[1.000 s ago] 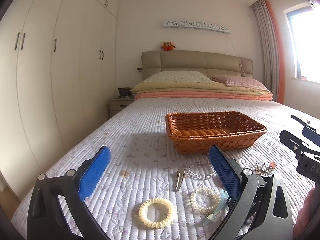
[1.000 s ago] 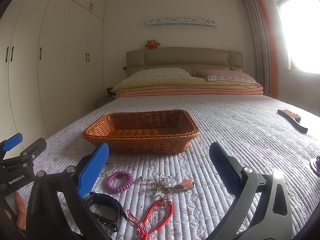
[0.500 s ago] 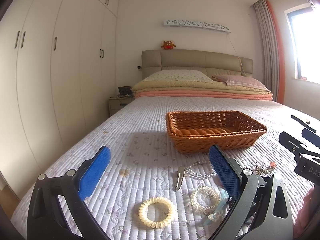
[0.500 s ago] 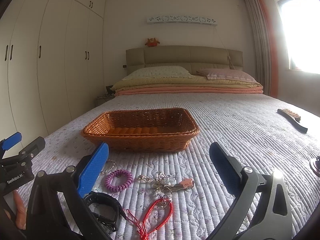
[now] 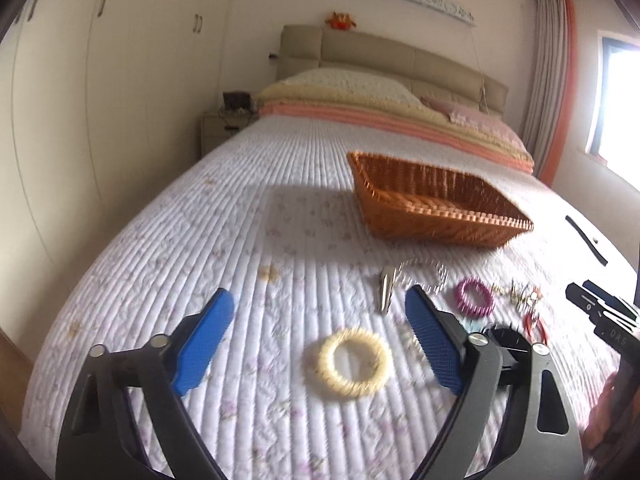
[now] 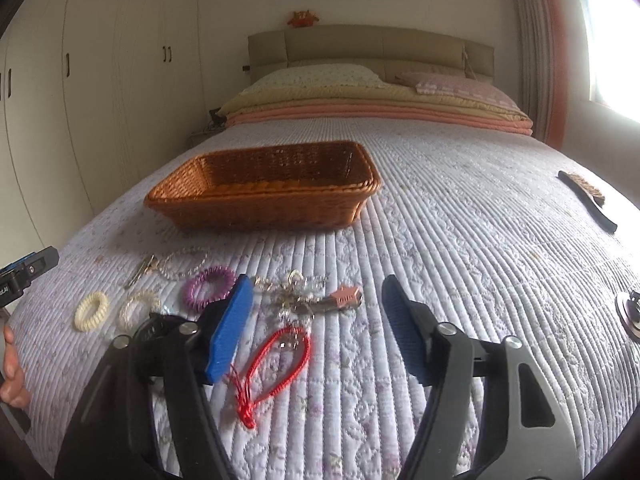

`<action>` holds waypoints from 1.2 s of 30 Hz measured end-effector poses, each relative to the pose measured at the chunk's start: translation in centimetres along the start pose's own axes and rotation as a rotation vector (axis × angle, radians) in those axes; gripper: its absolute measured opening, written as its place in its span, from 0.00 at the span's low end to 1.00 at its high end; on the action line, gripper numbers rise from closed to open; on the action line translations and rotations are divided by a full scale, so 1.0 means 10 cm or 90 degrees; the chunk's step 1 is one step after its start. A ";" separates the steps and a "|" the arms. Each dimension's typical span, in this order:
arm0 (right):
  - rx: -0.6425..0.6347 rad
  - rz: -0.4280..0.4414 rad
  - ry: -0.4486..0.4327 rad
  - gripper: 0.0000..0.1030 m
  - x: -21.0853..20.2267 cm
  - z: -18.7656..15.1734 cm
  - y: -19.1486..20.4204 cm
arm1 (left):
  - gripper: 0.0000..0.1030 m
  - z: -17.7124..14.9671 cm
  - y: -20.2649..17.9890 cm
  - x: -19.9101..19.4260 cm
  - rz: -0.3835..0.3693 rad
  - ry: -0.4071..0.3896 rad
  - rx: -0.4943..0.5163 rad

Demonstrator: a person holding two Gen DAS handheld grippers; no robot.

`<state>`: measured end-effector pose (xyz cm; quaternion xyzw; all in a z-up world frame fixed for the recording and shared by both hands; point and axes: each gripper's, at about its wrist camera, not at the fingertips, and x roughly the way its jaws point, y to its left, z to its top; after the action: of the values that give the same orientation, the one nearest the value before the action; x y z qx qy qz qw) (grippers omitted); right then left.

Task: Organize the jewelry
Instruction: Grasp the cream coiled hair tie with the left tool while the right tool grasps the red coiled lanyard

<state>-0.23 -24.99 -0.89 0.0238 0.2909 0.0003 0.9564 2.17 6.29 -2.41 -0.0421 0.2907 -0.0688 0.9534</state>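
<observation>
Nearside of the wicker basket | cream hair ring between my left claw fingers, unclenched, just narrowing | right claw unclenched, narrowing, above red cord.

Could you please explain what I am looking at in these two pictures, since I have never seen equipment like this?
No robot here: a person holds a two-fingered tool in each hand, each carrying a wide-angle camera looking forward along its blue fingers. One picture is from the left tool, the other from the right tool. Both sets of jaws have just been closing but are open, gripping nothing. On the quilted bed sit an empty wicker basket and loose pieces: a cream coil ring, a purple coil ring, a red cord bracelet, a metal hair clip, and a cluster of small metal charms.
</observation>
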 end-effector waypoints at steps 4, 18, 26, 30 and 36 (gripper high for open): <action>-0.026 0.021 0.048 0.47 -0.02 -0.15 0.07 | 0.69 -0.13 0.09 0.10 -0.017 0.065 0.003; 0.015 0.015 0.170 0.31 0.34 -0.23 0.08 | 0.54 -0.14 0.12 0.33 -0.055 0.163 -0.016; -0.023 -0.015 0.177 0.17 0.46 -0.21 0.16 | 0.54 -0.18 -0.08 0.57 0.016 0.208 0.049; -0.060 -0.005 0.178 0.08 0.41 -0.27 0.17 | 0.43 -0.18 -0.08 0.56 0.014 0.208 0.052; -0.048 0.009 0.170 0.03 0.34 -0.26 0.13 | 0.09 -0.22 -0.20 0.53 0.021 0.199 0.088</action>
<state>1.17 -23.47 -4.91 -0.0107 0.4151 0.0211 0.9095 5.08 3.45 -6.93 0.0398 0.4303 -0.0786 0.8984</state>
